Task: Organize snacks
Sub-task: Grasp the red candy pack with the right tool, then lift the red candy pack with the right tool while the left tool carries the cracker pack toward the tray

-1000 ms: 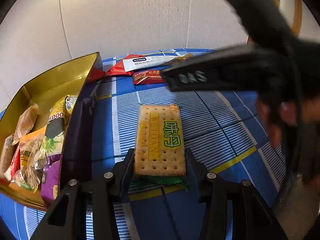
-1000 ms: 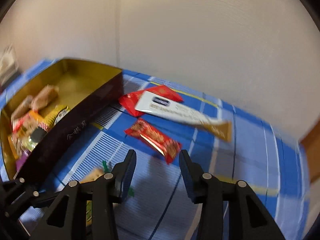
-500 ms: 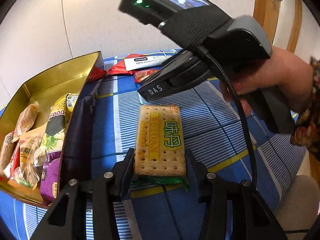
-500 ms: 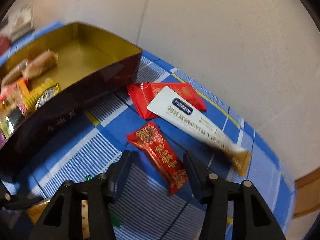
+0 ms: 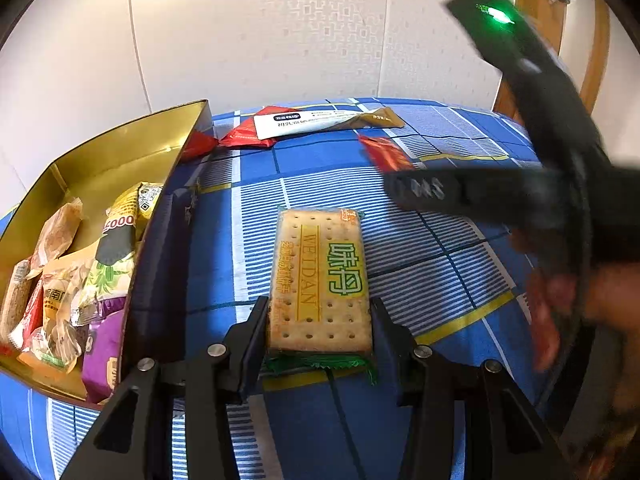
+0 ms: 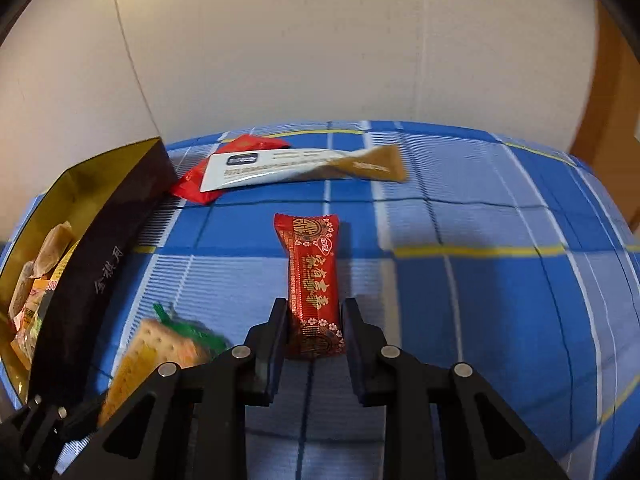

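Observation:
A cracker packet (image 5: 320, 276) printed with green and yellow lettering lies lengthwise on the blue checked cloth. My left gripper (image 5: 318, 320) is shut on its near end, one pad on each long side. The same packet (image 6: 156, 344) shows at the lower left of the right wrist view. My right gripper (image 6: 314, 320) is shut on the near end of a red candy bar (image 6: 310, 264) with gold characters, which points straight away from me. In the left wrist view that red bar (image 5: 386, 154) pokes out past the right tool's blurred black housing.
A dark box with a gold lining (image 5: 120, 152) sits at the left, holding several wrapped snacks (image 5: 80, 280). A long white and brown sachet (image 6: 296, 168) rests on a red packet (image 6: 196, 184) at the back. A wooden frame (image 5: 528, 40) stands at the far right.
The right gripper rolled square to the red candy bar, came down over it and shut on it. The left gripper and cracker packet have not moved.

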Demonstrator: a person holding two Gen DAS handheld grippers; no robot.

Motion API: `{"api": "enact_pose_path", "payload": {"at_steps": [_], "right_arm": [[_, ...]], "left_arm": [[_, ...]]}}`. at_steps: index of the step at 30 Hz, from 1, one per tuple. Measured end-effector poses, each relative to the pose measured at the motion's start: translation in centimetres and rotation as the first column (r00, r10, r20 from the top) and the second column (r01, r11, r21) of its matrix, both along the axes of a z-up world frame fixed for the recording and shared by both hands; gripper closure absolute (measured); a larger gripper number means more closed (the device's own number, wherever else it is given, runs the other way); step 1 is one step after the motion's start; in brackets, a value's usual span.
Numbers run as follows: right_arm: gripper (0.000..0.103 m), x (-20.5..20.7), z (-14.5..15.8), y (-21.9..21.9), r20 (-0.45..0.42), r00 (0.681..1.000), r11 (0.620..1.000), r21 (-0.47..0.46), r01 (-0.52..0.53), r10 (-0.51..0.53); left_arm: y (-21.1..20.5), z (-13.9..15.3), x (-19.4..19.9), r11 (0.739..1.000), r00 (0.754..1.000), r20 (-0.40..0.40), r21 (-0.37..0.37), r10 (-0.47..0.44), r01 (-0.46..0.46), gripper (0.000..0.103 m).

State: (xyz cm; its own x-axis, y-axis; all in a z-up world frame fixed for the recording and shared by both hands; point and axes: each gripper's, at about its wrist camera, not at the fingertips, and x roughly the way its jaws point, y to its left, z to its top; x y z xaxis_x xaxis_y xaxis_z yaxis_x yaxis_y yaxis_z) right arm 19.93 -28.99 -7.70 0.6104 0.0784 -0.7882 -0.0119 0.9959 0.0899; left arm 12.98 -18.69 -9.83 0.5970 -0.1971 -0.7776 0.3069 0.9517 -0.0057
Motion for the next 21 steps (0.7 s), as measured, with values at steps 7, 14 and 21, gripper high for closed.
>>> {"api": "enact_pose_path", "payload": {"at_steps": [7,14,21], "right_arm": [[0.077,-3.8,-0.2,0.1,0.071,0.993,0.992,-0.081,0.097,-0.091],[0.077,-5.2,0.5,-0.3,0.116,0.985,0.985,-0.100,0.140,-0.129],[0.077,-5.6,1.0,-0.8,0.142,0.977,0.983,-0.071,0.170,-0.159]], "left_arm": [[0.0,0.1,-0.3,1.000,1.000,-0.002,0.008,0.006,-0.006,0.055],[0.4,0.4,-1.6,1.000,1.000,0.005,-0.014,-0.021,0.021,0.056],[0.6,2.8,-2.8,0.997,0.996,0.072,-0.044,-0.052,0.055,0.056]]}}
